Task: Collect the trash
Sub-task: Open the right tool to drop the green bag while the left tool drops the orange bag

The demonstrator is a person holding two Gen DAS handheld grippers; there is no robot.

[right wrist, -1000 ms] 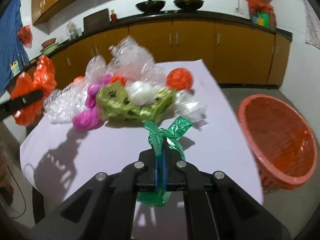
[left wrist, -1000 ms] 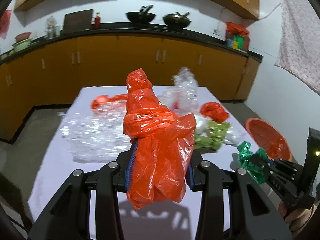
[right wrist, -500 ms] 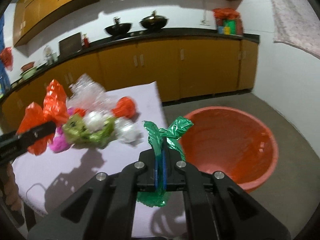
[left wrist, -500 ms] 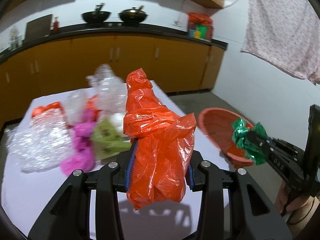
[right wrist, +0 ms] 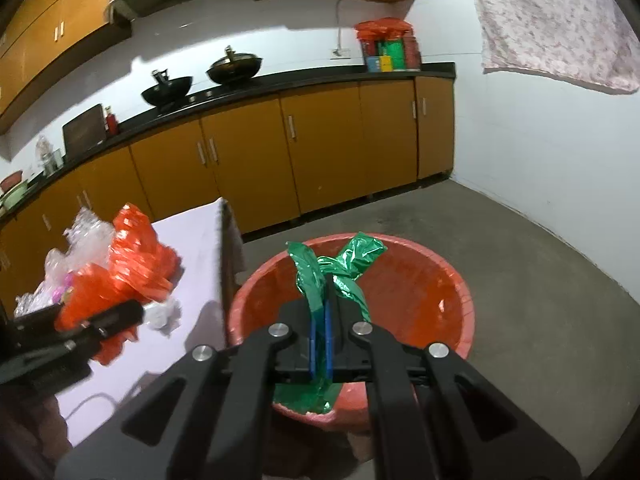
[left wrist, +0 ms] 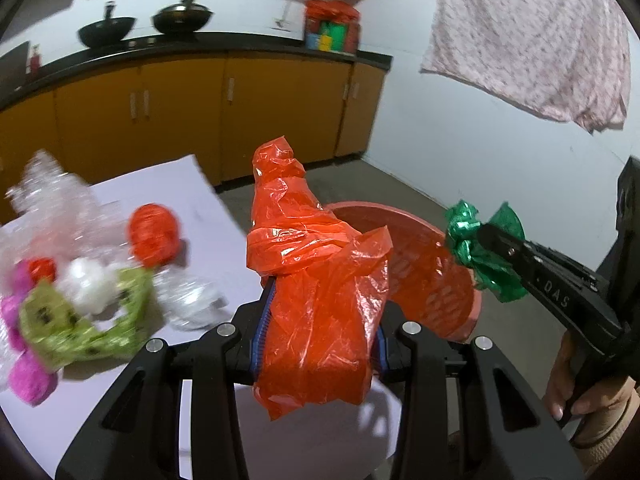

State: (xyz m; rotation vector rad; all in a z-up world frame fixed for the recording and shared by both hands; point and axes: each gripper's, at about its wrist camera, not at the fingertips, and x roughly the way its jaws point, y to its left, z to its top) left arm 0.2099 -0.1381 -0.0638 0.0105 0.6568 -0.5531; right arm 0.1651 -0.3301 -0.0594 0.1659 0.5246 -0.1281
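— Fingers first: what does each pair hold?

— Both pairs are clamped on trash; the right gripper is pinched nearly flat on a green foil wrapper; the left gripper squeezes a bulky orange plastic bag, whose long axis stands up between the pads.

— Where is the basket from them?

— The red basket sits on the floor just beyond the table edge; the green wrapper hangs right over its mouth, so the right hand is nearer; the orange bag is short of the rim, over the table corner.

— Anything in the way?

— Nothing between; leftover trash lies off to the left on the table; farther back stand the cabinets, well apart.
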